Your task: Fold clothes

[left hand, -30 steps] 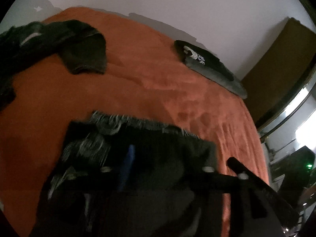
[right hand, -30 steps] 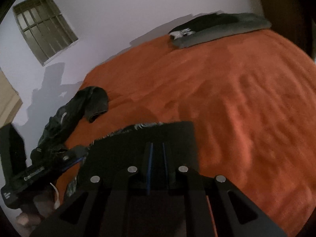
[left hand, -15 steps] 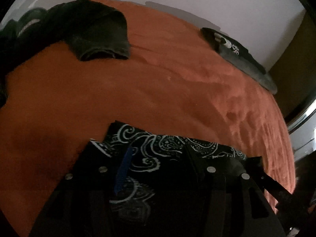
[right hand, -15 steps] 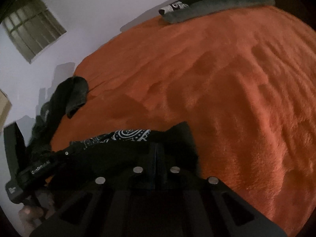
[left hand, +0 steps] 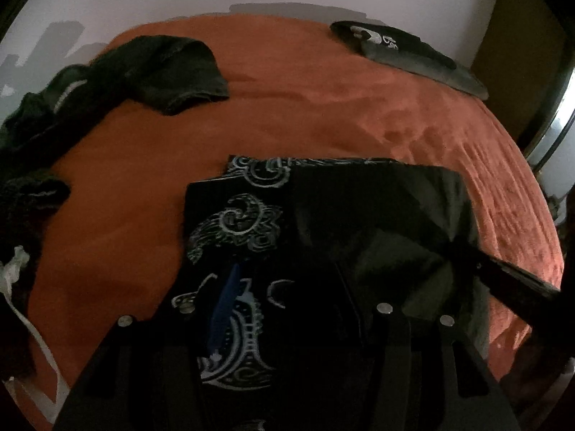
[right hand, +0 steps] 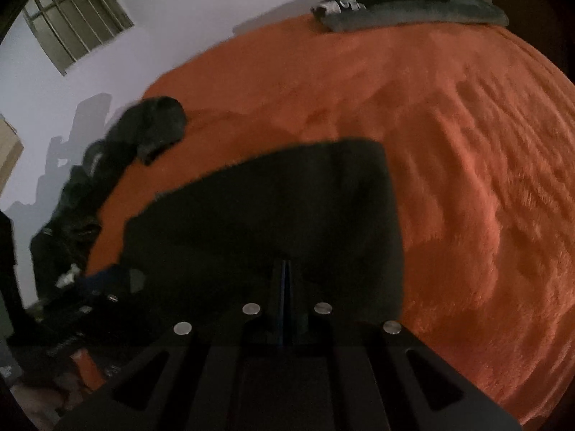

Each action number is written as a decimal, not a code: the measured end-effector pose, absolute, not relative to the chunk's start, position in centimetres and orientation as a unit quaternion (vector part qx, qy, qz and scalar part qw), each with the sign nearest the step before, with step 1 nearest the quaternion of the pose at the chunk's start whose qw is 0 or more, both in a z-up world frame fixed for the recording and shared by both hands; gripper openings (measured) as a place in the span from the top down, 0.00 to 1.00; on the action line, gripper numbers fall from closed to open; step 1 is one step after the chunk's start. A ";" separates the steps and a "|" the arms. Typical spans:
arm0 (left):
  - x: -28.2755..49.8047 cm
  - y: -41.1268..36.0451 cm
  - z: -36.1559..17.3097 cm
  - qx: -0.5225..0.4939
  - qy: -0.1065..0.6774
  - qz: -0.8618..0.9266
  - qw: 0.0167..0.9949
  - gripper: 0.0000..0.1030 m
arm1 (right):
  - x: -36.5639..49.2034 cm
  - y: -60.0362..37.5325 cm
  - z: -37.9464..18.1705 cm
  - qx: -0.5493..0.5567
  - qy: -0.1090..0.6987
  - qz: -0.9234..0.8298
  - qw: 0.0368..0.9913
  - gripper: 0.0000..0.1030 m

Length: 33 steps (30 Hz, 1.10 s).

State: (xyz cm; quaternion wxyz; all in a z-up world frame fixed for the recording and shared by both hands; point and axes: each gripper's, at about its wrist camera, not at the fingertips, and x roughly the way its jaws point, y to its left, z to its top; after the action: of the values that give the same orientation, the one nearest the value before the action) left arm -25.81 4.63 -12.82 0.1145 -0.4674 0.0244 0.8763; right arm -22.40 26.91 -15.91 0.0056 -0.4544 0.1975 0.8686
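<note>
A black garment (left hand: pixel 359 208) with a white paisley print lies folded on the orange bed cover (left hand: pixel 305 107). In the left wrist view my left gripper (left hand: pixel 287 276) hovers low over its near left part. The jaws stand wide apart, with a blue pad (left hand: pixel 224 305) showing on one finger. My right gripper (right hand: pixel 284 269) is shut on the garment's (right hand: pixel 287 208) near edge, where only the plain dark side shows. From the left wrist view, the right gripper (left hand: pixel 456 248) reaches in at the cloth's right corner.
A heap of dark unfolded clothes (left hand: pixel 143 72) lies at the bed's far left, also seen from the right (right hand: pixel 151 129). A folded stack (left hand: pixel 406 50) sits at the far right by the wall. A barred window (right hand: pixel 75 10) is in the wall. Bare cover (right hand: pixel 467 143) spreads to the right.
Both grippers swung back up from a low pass over the bed. The garment now lies further out and flatter. Its plain side now shows in the right view where paisley showed before.
</note>
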 end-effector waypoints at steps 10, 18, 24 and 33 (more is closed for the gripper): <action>-19.2 3.6 -9.4 -0.467 0.032 0.877 0.107 0.45 | -16.4 25.0 -10.1 -0.443 0.210 0.871 -0.001 0.99; -12.2 1.5 -9.0 -0.479 -0.009 0.872 0.102 0.45 | -10.7 21.1 -8.5 -0.465 0.195 0.864 -0.001 0.99; -9.9 2.1 -11.4 -0.494 -0.009 0.864 0.102 0.45 | -8.6 19.7 -11.4 -0.503 0.170 0.847 0.017 0.99; -9.8 2.6 -14.5 -0.522 -0.010 0.848 0.097 0.45 | -7.1 20.2 -15.2 -0.535 0.149 0.830 0.041 0.99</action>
State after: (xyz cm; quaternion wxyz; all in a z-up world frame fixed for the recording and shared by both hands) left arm -9.77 2.65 -14.48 0.0966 -0.5215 -0.0097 0.8477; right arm -7.10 20.23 -15.19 0.0409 -0.5355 0.1488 0.8303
